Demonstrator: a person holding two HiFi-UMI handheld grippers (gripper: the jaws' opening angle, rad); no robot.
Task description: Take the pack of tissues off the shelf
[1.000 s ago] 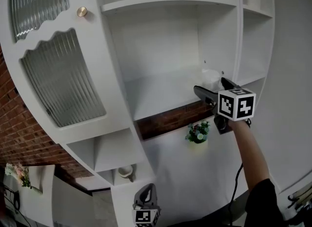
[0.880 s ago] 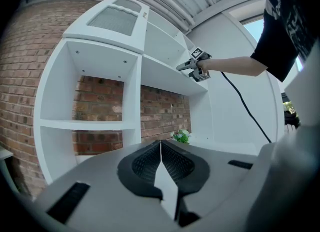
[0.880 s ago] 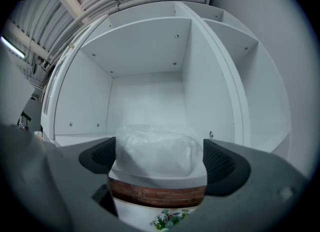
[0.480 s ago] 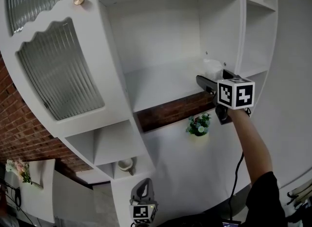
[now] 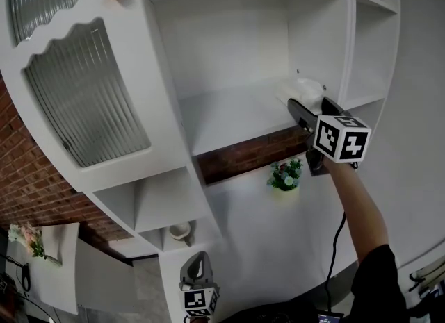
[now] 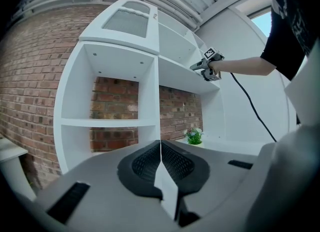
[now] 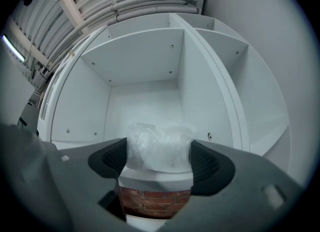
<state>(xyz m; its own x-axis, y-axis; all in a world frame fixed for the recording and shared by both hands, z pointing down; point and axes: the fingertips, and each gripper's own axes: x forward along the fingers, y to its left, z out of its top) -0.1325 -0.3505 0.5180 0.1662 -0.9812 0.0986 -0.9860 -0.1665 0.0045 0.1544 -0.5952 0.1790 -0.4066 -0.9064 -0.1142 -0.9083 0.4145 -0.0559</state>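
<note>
At the front right corner of the shelf [image 5: 229,117] board, my right gripper [image 7: 159,162] has its jaws partly open, just the width of the pack of tissues [image 7: 160,143], with a pad pressed against each side of the crinkled wrapper. The pack rests on the board at its front edge, close to the right-hand upright. Step in hand, as I judge it: the grasp is made, the lift is not yet begun. Next move: raise the pack slightly, then draw it straight back over the front edge, clear of the upright. My left gripper [image 6: 160,161] hangs low, well apart, jaws together and empty.
</note>
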